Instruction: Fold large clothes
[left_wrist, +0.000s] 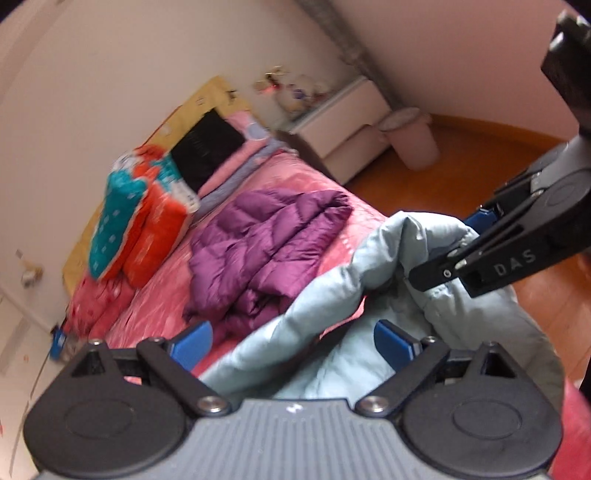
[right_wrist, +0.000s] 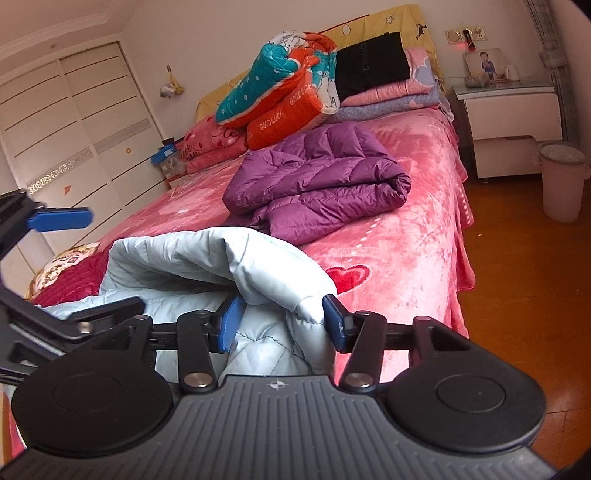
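Pale-blue jacket between right fingers

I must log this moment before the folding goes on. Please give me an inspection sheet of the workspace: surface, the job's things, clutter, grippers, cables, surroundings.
Surface: bed under a pink plush cover with heart prints.
Job's things: light blue padded coat bunched at the near end; purple down jacket lies folded mid-bed.
Clutter: teal and orange quilt, pink blankets and a black folded item piled at the headboard.
Grippers: right gripper has coat fabric between its pads, with a gap at the left pad; left gripper is open, coat between its spread fingers.
Cables: nothing seen.
Surroundings: white nightstand, bin, wardrobe, wooden floor.
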